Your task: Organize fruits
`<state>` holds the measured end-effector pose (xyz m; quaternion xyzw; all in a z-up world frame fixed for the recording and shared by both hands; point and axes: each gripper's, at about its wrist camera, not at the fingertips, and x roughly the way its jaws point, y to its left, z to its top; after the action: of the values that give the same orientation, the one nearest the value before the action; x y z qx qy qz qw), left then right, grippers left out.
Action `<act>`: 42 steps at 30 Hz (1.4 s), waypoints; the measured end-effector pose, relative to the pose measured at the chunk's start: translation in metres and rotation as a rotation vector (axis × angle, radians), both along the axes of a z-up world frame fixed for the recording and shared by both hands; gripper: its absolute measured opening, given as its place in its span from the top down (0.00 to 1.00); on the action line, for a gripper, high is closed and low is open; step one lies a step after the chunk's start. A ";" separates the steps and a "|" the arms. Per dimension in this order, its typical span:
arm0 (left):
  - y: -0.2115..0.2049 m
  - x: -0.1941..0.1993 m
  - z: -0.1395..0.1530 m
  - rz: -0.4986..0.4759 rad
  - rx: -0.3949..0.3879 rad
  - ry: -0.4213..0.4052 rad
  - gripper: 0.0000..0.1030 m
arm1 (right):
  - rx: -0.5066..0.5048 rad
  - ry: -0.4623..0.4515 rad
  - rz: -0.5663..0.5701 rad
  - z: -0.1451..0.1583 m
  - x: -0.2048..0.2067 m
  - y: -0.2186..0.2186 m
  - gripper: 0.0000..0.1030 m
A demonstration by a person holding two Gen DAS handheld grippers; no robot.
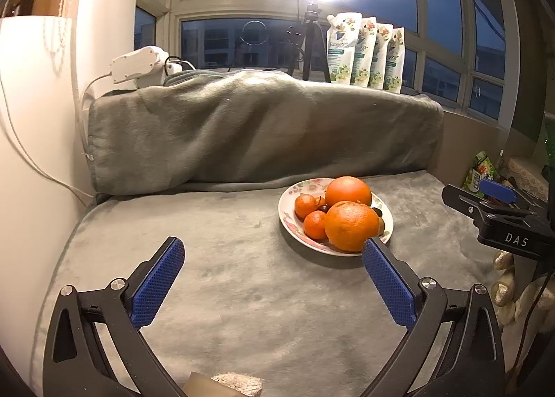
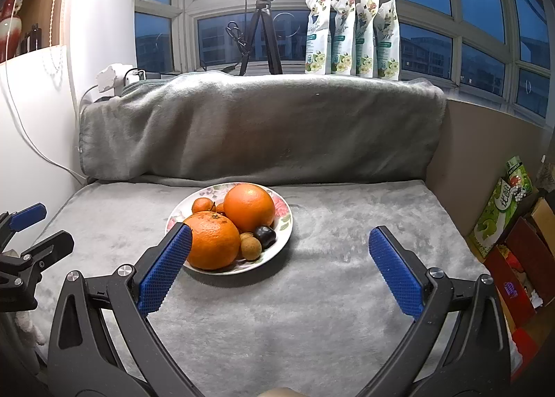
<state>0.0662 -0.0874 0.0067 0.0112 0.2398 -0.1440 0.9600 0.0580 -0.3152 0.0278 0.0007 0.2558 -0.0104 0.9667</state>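
Observation:
A flowered plate (image 1: 285,217) (image 2: 208,191) sits on the grey blanket, holding two large oranges (image 1: 348,190) (image 2: 249,206), the nearer one (image 1: 350,225) (image 2: 213,241) in front. Small mandarins (image 1: 304,204) (image 2: 203,204) lie at the plate's left side. A dark round fruit (image 2: 265,235) and a brown longan (image 2: 250,248) rest at its right front. My left gripper (image 1: 274,246) is open over bare blanket, its right fingertip in front of the plate's near rim. My right gripper (image 2: 281,230) is open too, its left fingertip overlapping the near orange; nothing lies between its pads.
A rolled grey blanket (image 2: 260,126) forms a wall behind the plate. Refill pouches (image 2: 352,34) and a ring-light tripod (image 2: 262,36) stand on the windowsill. Cardboard boxes (image 2: 503,216) crowd the right edge. A white wall and cable (image 1: 31,154) border the left.

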 end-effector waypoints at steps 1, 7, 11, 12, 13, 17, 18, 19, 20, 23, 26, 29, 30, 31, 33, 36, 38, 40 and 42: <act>0.000 0.000 0.000 0.002 -0.001 0.000 0.01 | 0.001 0.000 -0.002 0.000 -0.001 0.000 0.00; 0.002 0.001 -0.002 0.009 -0.005 0.008 0.01 | 0.010 0.006 -0.007 -0.001 -0.001 0.000 0.00; 0.002 0.000 -0.001 0.006 0.000 0.007 0.01 | 0.010 0.005 -0.005 -0.001 -0.001 0.000 0.00; 0.001 0.001 -0.001 0.006 0.000 0.007 0.01 | 0.009 0.005 -0.007 -0.001 -0.001 0.000 0.00; 0.001 0.000 -0.001 0.005 0.000 0.006 0.01 | 0.009 0.005 -0.009 -0.001 -0.001 0.000 0.00; 0.001 0.001 -0.001 0.005 0.000 0.008 0.01 | 0.010 0.005 -0.010 -0.001 -0.002 0.000 0.00; 0.001 0.001 -0.001 0.004 0.001 0.008 0.01 | 0.011 0.005 -0.009 -0.001 -0.002 0.000 0.00; 0.001 0.001 -0.002 0.005 0.002 0.008 0.01 | 0.011 0.006 -0.008 -0.001 -0.001 0.000 0.00; 0.001 0.001 -0.002 0.006 0.004 0.008 0.01 | 0.010 0.006 -0.008 -0.001 -0.001 -0.001 0.00; 0.001 0.002 -0.002 0.010 0.001 0.010 0.01 | 0.014 0.008 -0.010 -0.002 -0.002 0.000 0.00; 0.002 0.002 -0.003 0.012 0.003 0.010 0.01 | 0.010 0.008 -0.010 -0.002 -0.002 0.001 0.00; 0.003 0.002 -0.003 0.022 0.003 0.008 0.01 | 0.013 0.008 -0.013 -0.002 -0.001 0.001 0.00; 0.004 0.003 -0.004 0.021 0.002 0.009 0.01 | 0.013 0.009 -0.013 -0.003 -0.001 0.001 0.00; 0.004 0.003 -0.004 0.021 0.004 0.008 0.01 | 0.012 0.009 -0.013 -0.002 -0.001 0.000 0.00; 0.004 0.003 -0.004 0.020 0.005 0.009 0.01 | 0.014 0.013 -0.015 -0.003 -0.001 0.002 0.00; 0.004 0.004 -0.004 0.012 0.008 0.004 0.01 | 0.021 0.016 -0.015 -0.004 0.001 0.003 0.00; 0.003 0.004 -0.005 0.009 0.009 0.004 0.01 | 0.017 0.017 -0.015 -0.005 0.001 0.003 0.00; 0.003 0.004 -0.004 0.006 0.006 -0.003 0.01 | 0.017 0.016 -0.016 -0.005 0.001 0.003 0.00; 0.003 0.004 -0.004 0.005 0.004 -0.006 0.01 | 0.019 0.016 -0.017 -0.005 0.001 0.002 0.00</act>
<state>0.0702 -0.0844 0.0030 0.0131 0.2374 -0.1409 0.9611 0.0585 -0.3135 0.0232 0.0119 0.2637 -0.0162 0.9644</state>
